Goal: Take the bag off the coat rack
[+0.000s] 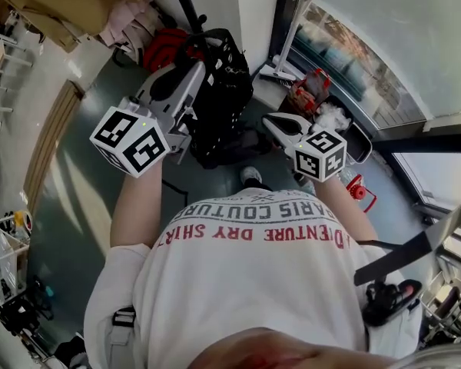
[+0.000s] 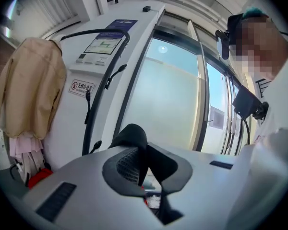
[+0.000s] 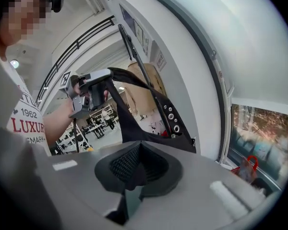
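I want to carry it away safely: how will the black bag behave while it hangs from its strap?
Probably floppy: the black bag sags into folds beneath the strap pinched in the left tool. It'll likely swing, hanging from that single grip. Unlikely to slip, since ribbed pads clamp the strap.

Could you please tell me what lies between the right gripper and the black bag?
Nothing: the head view shows only a bare gap between the right gripper and the black bag.
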Demonstrator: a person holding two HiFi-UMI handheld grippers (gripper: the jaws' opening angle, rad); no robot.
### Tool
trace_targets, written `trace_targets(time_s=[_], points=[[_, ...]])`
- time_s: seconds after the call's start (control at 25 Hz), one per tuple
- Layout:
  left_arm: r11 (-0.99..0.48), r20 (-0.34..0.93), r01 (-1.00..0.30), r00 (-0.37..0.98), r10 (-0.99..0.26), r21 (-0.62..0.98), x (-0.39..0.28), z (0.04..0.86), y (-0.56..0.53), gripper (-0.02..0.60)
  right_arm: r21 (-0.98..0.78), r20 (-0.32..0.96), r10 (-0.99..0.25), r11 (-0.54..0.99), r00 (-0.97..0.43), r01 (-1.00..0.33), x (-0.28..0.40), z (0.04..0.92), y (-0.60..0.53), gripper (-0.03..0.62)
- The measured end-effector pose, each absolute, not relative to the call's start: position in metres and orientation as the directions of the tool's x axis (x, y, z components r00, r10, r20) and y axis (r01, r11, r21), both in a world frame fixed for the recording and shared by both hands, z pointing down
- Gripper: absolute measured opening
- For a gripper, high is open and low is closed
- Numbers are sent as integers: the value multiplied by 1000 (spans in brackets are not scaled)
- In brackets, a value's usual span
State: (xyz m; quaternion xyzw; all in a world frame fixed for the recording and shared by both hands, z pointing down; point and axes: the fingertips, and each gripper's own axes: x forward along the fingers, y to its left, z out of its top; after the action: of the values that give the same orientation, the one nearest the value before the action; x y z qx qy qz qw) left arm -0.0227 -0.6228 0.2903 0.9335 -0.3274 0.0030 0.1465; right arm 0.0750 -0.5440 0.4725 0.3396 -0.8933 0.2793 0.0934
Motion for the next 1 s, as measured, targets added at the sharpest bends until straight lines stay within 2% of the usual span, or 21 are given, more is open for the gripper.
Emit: trace_targets(time_s=[0.4, 0.72, 1.0], points=[[-657, 204, -652, 751, -628, 378, -57, 364, -493, 18, -409, 342, -521, 667, -782, -623, 44, 473, -443, -2], [-675, 161, -653, 749, -643, 343, -101, 354, -345, 18, -299, 285, -545, 731, -788, -614, 5, 445, -332, -2], [-693, 89, -636, 755, -649, 339, -137, 317, -235, 18, -293, 284, -572, 713, -770, -637, -16, 416, -202, -2]])
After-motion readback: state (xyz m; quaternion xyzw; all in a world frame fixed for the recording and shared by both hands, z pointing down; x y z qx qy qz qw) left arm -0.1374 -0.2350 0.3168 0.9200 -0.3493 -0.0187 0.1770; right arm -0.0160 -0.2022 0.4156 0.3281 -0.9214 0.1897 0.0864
